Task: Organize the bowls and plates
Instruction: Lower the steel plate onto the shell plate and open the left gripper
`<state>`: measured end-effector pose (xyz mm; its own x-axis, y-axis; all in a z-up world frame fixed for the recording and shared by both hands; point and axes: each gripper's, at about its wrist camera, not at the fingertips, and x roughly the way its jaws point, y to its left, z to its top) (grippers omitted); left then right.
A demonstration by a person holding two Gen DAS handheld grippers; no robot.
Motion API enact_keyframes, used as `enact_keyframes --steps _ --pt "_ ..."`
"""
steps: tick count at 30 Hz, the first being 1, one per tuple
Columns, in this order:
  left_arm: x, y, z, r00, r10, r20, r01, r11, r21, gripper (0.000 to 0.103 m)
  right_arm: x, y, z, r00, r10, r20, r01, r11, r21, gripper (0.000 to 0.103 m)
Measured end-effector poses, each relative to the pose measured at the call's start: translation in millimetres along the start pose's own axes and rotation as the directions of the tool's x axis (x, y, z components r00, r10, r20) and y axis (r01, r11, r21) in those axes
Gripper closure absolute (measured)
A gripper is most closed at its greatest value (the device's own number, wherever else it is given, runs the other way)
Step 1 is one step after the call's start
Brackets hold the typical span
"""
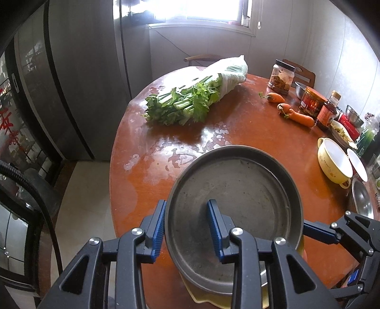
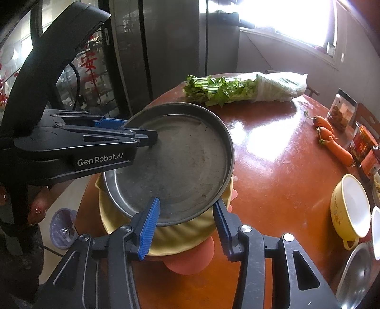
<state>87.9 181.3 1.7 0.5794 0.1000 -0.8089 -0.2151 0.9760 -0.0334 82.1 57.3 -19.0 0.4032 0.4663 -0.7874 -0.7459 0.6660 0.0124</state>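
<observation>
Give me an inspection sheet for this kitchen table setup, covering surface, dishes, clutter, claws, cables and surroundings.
Surface: round reddish table, glossy, worn pale patches.
Job's things: grey metal pan stacked on a yellow plate, pink plate beneath; yellow two-handled bowl and steel bowl at the right.
Clutter: bagged celery, carrots, jars and bottles.
Claws: left claw across the pan's rim, one finger inside, one outside; right claw straddles the near rim, pads not seen pressing.
Cables: black hose at the left.
Surroundings: grey fridge, bright window, chair backs, bin on the floor.
</observation>
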Motion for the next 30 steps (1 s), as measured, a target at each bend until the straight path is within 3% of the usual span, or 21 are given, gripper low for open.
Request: enact_keyframes --steps 30 --pt "-14 -18 -13 0.999 -0.043 -0.017 0.044 0.998 0.055 0.068 -17 -9 -13 1.000 -0.012 -0.002 0.012 1.000 0.028 0.054"
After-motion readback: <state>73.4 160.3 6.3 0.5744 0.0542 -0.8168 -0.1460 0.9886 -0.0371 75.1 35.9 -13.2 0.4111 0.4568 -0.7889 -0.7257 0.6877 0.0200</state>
